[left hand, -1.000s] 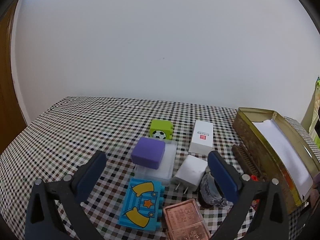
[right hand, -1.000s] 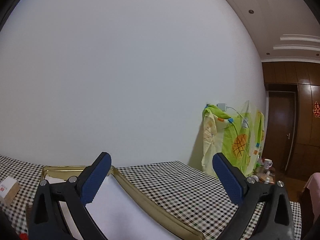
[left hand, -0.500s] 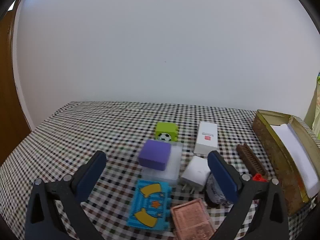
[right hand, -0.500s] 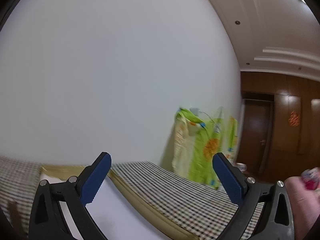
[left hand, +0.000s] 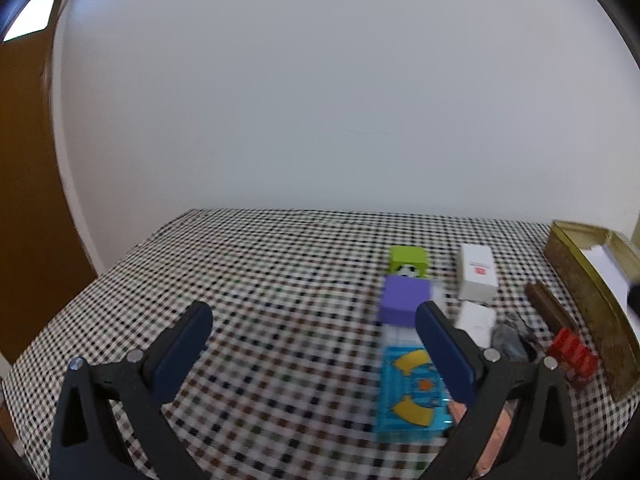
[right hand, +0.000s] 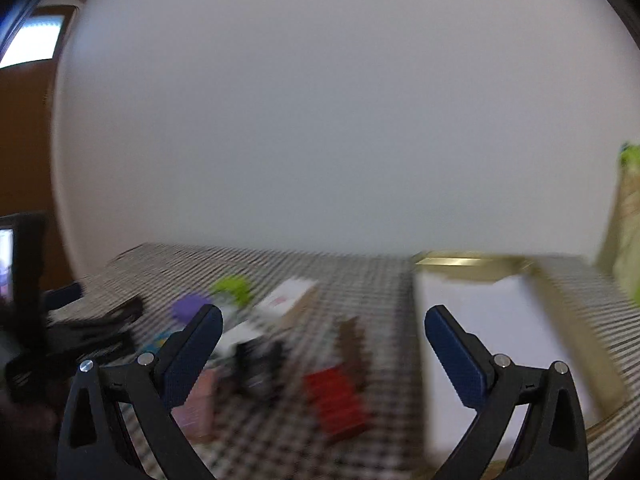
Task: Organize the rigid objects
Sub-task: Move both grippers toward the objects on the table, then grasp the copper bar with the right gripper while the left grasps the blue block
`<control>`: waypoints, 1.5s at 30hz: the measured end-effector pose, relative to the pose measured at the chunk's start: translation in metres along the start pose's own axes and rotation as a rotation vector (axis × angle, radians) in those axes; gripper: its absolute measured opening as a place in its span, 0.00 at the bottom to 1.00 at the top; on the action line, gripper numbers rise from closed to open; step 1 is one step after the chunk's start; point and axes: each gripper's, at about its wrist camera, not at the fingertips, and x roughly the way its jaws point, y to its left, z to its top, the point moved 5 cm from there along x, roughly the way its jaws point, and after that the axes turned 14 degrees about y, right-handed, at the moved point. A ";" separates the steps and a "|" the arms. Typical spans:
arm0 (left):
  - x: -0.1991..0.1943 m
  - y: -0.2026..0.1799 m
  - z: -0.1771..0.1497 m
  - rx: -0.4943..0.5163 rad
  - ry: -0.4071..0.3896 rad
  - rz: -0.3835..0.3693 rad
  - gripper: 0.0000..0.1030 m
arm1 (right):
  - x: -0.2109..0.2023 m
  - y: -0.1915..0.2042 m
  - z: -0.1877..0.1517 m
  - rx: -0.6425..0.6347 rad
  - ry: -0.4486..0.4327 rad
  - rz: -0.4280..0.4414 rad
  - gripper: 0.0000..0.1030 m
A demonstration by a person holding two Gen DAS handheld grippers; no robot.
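Observation:
Small objects lie on a checkered tablecloth (left hand: 260, 280): a green football block (left hand: 408, 261), a purple box (left hand: 405, 304), a white box (left hand: 478, 271), a white charger (left hand: 475, 318), a blue toy brick (left hand: 414, 394), a red brick (left hand: 573, 358) and a brown comb (left hand: 550, 312). A gold tin (left hand: 592, 296) with a white lining stands at the right. My left gripper (left hand: 314, 340) is open and empty, left of the objects. My right gripper (right hand: 322, 342) is open and empty above the red brick (right hand: 338, 402). The right wrist view is blurred; the tin (right hand: 500, 320) shows at its right.
A white wall rises behind the table. A brown wooden door (left hand: 24, 200) is at the left. A green and yellow cloth (right hand: 628, 216) hangs at the far right. The left gripper's black frame (right hand: 60, 332) shows at the left of the right wrist view.
The left gripper has swung left, so the objects now sit at its right. The right gripper has swung left from the tin and room toward the objects.

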 end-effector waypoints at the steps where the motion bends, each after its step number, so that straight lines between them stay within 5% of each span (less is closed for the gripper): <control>1: 0.003 0.002 0.001 -0.012 0.010 0.006 1.00 | 0.004 0.009 -0.003 -0.014 0.032 0.036 0.99; 5: 0.011 0.004 0.004 -0.028 0.040 -0.001 1.00 | 0.018 0.033 -0.016 -0.069 0.154 0.123 0.92; 7: 0.011 0.007 0.004 -0.041 0.039 0.014 1.00 | 0.024 0.051 -0.021 -0.131 0.199 0.111 0.77; 10: 0.012 0.016 0.002 -0.069 0.052 0.010 1.00 | 0.034 0.073 -0.028 -0.173 0.275 0.139 0.76; 17: 0.018 0.027 -0.009 -0.121 0.122 -0.037 1.00 | 0.063 0.096 -0.043 -0.284 0.448 0.038 0.76; 21: 0.022 0.025 -0.014 -0.125 0.169 -0.070 1.00 | 0.069 0.095 -0.055 -0.291 0.515 0.064 0.47; 26: 0.017 0.024 -0.020 -0.109 0.198 -0.125 0.99 | 0.061 0.084 -0.056 -0.241 0.500 0.179 0.47; 30: 0.009 -0.003 -0.023 0.000 0.191 -0.168 0.99 | 0.030 0.069 -0.050 -0.213 0.371 0.287 0.47; 37: 0.013 -0.053 -0.020 0.111 0.227 -0.224 0.93 | -0.009 0.022 -0.040 -0.115 0.169 0.243 0.47; 41: 0.030 -0.071 -0.023 0.174 0.297 -0.169 0.70 | -0.024 -0.003 -0.045 -0.047 0.108 0.149 0.47; 45: 0.046 -0.077 -0.028 0.169 0.392 -0.193 0.46 | -0.029 -0.012 -0.045 -0.026 0.090 0.113 0.47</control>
